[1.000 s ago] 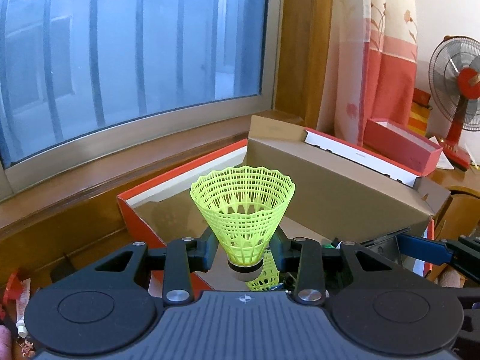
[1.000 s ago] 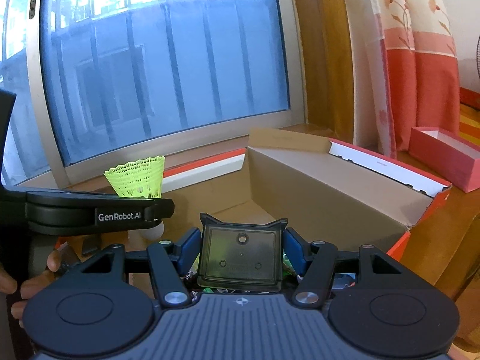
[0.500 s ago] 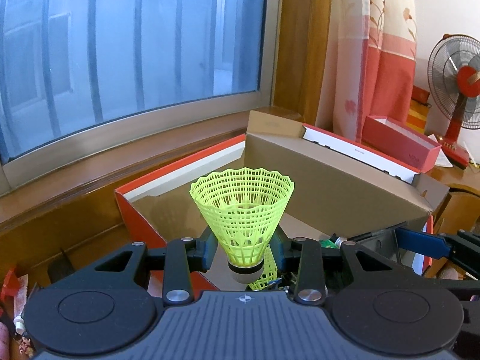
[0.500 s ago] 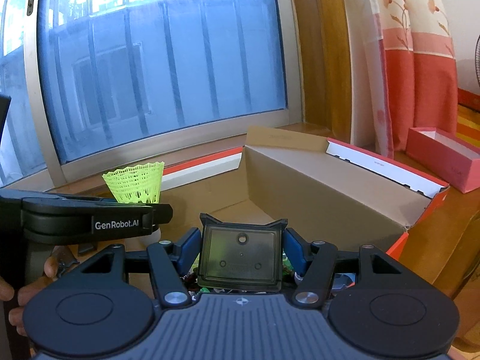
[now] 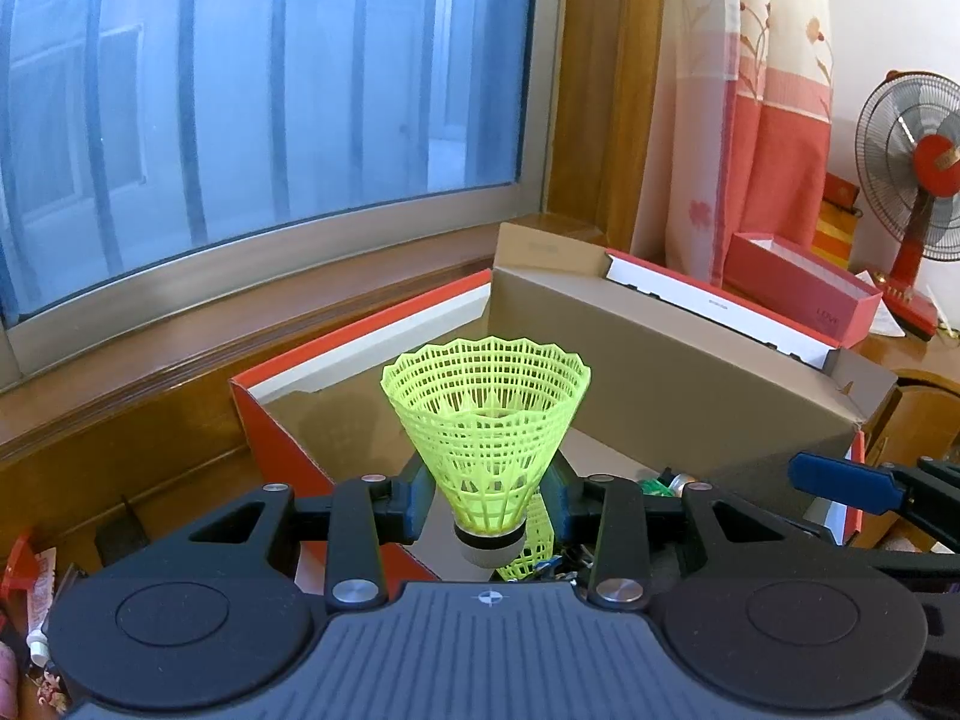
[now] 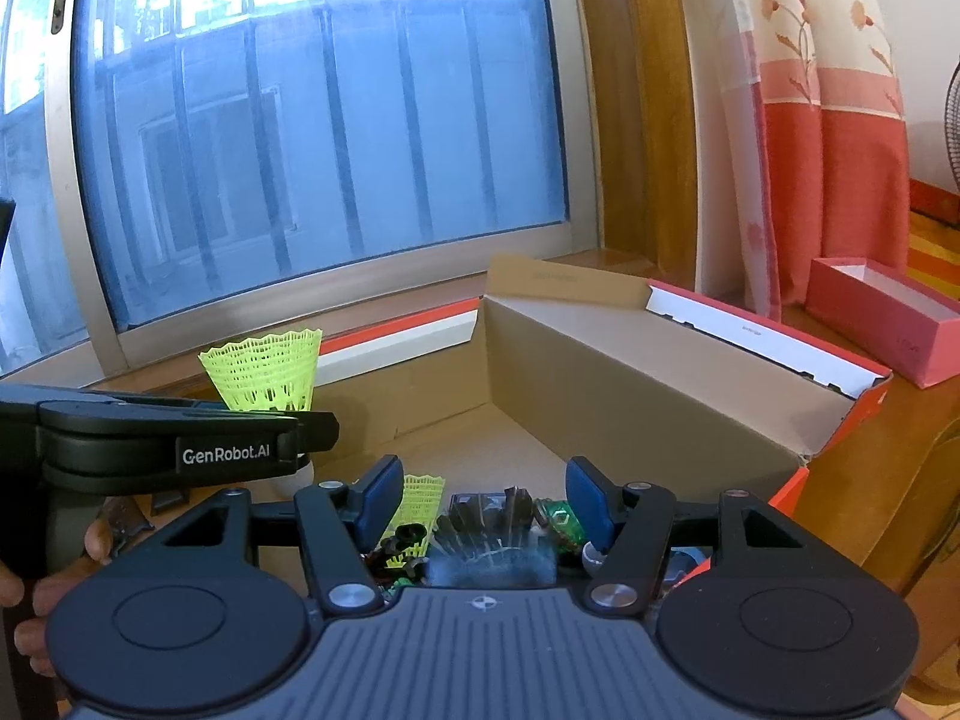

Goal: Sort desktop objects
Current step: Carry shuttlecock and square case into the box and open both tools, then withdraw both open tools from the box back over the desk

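A yellow-green plastic shuttlecock (image 5: 486, 420) stands upright, cork down, with my left gripper (image 5: 489, 504) shut on its lower skirt, above the near corner of an open red-and-brown cardboard box (image 5: 660, 384). The right wrist view shows this shuttlecock (image 6: 264, 369) at the left, over the left gripper's body. My right gripper (image 6: 486, 498) is open with nothing between its blue pads (image 6: 378, 498). Below it, in the box (image 6: 630, 396), lie a second yellow shuttlecock (image 6: 420, 504), a grey feathered shuttlecock (image 6: 486, 558) and a small green item (image 6: 561, 522).
A window and a wooden sill run behind the box. At the right stand a pink-red open box (image 5: 798, 282), a curtain (image 5: 738, 120) and a red fan (image 5: 924, 162). Small clutter lies at the left edge (image 5: 36, 588). A person's hand (image 6: 54, 588) holds the left gripper's handle.
The dark square plastic piece that sat between my right gripper's fingers is gone from them, and the box's contents show there. The left gripper and its shuttlecock have stayed in place.
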Available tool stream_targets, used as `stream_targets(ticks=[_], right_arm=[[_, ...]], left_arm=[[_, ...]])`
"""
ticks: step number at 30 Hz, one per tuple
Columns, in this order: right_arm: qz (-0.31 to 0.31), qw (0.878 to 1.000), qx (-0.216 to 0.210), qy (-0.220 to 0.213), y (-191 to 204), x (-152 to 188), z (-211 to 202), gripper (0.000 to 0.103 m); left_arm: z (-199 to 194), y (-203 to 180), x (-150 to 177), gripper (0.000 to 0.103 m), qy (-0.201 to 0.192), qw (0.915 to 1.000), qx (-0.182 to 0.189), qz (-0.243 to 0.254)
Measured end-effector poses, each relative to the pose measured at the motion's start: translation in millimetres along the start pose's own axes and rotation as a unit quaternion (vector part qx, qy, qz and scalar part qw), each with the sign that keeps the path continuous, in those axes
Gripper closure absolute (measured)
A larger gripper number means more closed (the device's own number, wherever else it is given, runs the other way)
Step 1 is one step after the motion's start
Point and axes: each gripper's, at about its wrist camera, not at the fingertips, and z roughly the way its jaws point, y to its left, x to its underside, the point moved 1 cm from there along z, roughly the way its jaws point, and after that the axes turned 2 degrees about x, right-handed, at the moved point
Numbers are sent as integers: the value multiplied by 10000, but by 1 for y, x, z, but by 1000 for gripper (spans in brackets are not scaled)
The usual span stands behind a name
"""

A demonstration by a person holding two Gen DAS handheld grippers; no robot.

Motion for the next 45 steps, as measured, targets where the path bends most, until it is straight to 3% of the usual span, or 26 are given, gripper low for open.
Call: stream_targets(ticks=[14,17,29,37,45], right_arm=[[-43,9999,-61,-105,-1,-2,-2,39],[-44,9998,-133,-152,0,-4,-1,35],[-429,9958,-797,-140,24,-2,0,32],[-877,9842,-1527,-168,78,-1,-5,30],[-1347,9621,-2365,196,165,16,-2,30]], left_arm=[[-22,4,4,39,-295,9992,-253,-24],[-34,9,8,27,-473,9981,-395,-80],[-64,34,26,25,-451,9916,-1158,-349],[-108,86,69,22,-260,9741,-2071,-865],[-164,160,120,22,85,9431,-2944,-1546]])
